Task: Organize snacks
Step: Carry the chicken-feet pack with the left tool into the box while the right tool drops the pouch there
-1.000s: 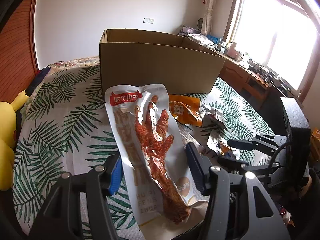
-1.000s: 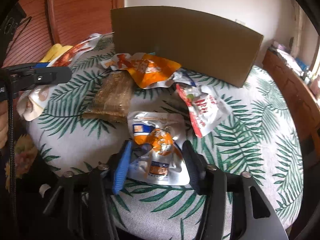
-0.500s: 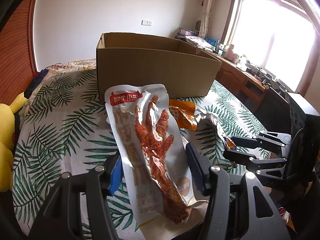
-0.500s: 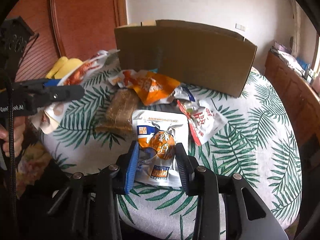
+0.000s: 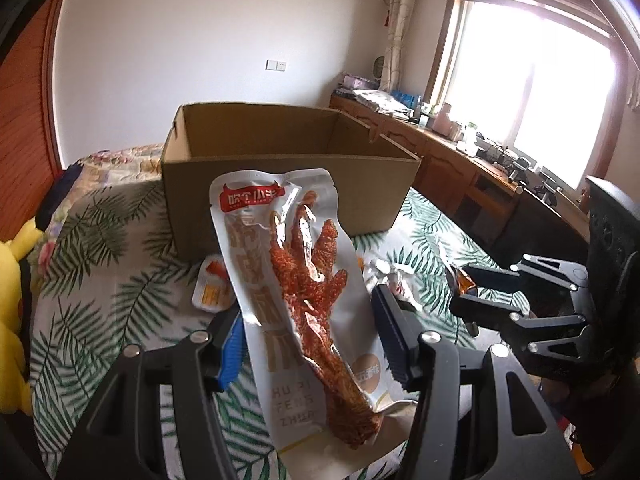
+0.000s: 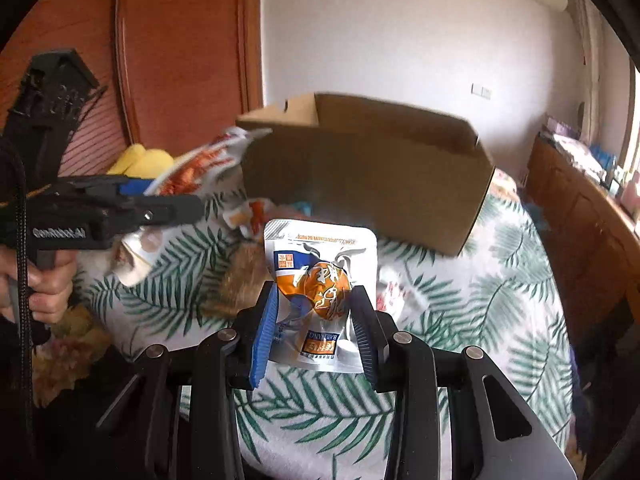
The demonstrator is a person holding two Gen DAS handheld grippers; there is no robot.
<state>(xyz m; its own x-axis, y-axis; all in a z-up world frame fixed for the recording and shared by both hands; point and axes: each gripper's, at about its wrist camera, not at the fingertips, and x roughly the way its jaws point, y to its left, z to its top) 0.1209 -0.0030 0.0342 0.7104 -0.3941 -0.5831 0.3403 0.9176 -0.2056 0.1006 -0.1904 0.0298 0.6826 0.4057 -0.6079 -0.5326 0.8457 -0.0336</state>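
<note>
The open cardboard box (image 5: 292, 184) stands on the bed's palm-leaf cover (image 5: 112, 312), its near wall facing both grippers and its top rim showing free air above it. In the right wrist view the box (image 6: 372, 176) sits beyond the scattered snacks, with bare cover to its right running toward the wooden cabinet (image 6: 580, 216).

The left gripper (image 5: 308, 344) holds a long silver chicken-foot packet (image 5: 296, 288) (red label at the top, a red spiced claw showing through the clear window). Its blue-lined fingers (image 5: 230, 354) stand fairly wide, pressed against the packet's two long edges, and the packet rises off the cover with its top end overlapping the box's near wall in the view.

The right gripper (image 6: 316, 332) is closed to a narrow gap on a square silver pouch (image 6: 320, 280) with an orange round picture and blue print. The pouch is pinched and puckered between the fingers, lifted above the cover in front of the box.

Counted: one box, two gripped packets, and on the cover a small white-and-orange sachet (image 5: 212, 288) just left of the chicken-foot packet, a crumpled silver wrapper (image 5: 388, 280) to its right, and a brownish pack (image 6: 244, 280) beside the pouch, blurred. One yellow plush toy (image 5: 12, 320) lies at the bed's left edge. The person's left hand (image 6: 44, 284) grips the other tool's handle.
</note>
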